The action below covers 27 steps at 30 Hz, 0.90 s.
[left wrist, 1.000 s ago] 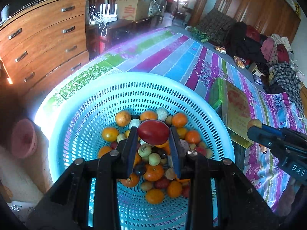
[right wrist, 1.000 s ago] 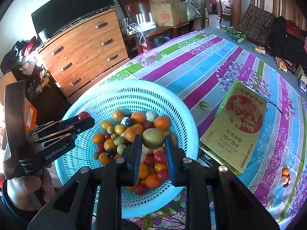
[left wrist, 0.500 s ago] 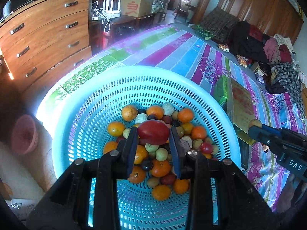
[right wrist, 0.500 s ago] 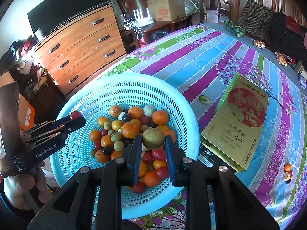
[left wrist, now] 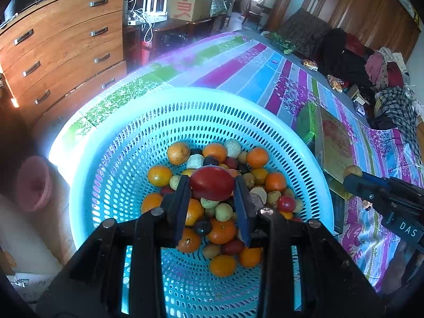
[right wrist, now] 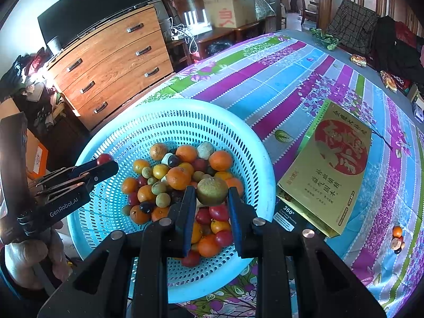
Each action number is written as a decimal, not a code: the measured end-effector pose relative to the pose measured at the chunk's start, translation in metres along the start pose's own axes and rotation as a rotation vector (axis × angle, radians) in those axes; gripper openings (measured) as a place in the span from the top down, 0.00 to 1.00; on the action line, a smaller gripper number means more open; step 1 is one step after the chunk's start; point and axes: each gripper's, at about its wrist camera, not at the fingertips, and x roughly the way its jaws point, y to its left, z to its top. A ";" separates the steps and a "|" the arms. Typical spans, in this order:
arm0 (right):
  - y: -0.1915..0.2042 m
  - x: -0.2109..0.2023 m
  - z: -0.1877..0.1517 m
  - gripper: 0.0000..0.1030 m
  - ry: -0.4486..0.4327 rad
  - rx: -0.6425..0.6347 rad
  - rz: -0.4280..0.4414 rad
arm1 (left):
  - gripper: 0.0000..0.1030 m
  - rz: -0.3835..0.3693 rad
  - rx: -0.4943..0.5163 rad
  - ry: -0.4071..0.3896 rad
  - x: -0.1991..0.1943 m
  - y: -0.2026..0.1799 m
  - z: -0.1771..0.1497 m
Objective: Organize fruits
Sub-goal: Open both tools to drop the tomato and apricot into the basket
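Note:
A light blue perforated basket [left wrist: 137, 143] [right wrist: 148, 122] at the table's near corner holds a pile of oranges, small red, green and dark fruits. My left gripper [left wrist: 212, 182] is shut on a red tomato-like fruit [left wrist: 212, 190] and holds it above the pile; it also shows at the left in the right wrist view [right wrist: 104, 160]. My right gripper [right wrist: 210, 190] is shut on a brownish-green round fruit [right wrist: 212, 190] above the basket's right side; it shows at the right in the left wrist view [left wrist: 352, 172].
A gold and green flat box [right wrist: 328, 164] lies right of the basket on the striped floral tablecloth [right wrist: 278, 79]. A few small fruits [right wrist: 396, 235] lie near the table's right edge. A wooden dresser [right wrist: 111, 61] stands beyond the table's left edge.
Both grippers have drifted slightly over the basket with their fruits still held; the basket and its pile appear lower and closer in both views.

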 end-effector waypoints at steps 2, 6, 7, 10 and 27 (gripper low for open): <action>0.000 0.000 0.000 0.68 -0.001 0.003 -0.002 | 0.29 0.003 -0.006 0.004 0.001 0.001 0.000; -0.004 0.002 -0.002 0.36 -0.003 0.021 0.000 | 0.11 0.008 -0.025 0.003 0.002 0.004 -0.001; -0.005 0.003 -0.003 0.36 -0.003 0.023 -0.005 | 0.10 0.020 -0.026 0.005 0.004 0.004 -0.001; -0.006 0.006 -0.006 0.36 0.007 0.031 -0.009 | 0.09 0.024 -0.043 0.017 0.008 0.008 -0.002; -0.011 -0.037 -0.044 0.36 -0.134 0.036 -0.044 | 0.00 0.146 0.010 -0.116 -0.009 -0.016 -0.010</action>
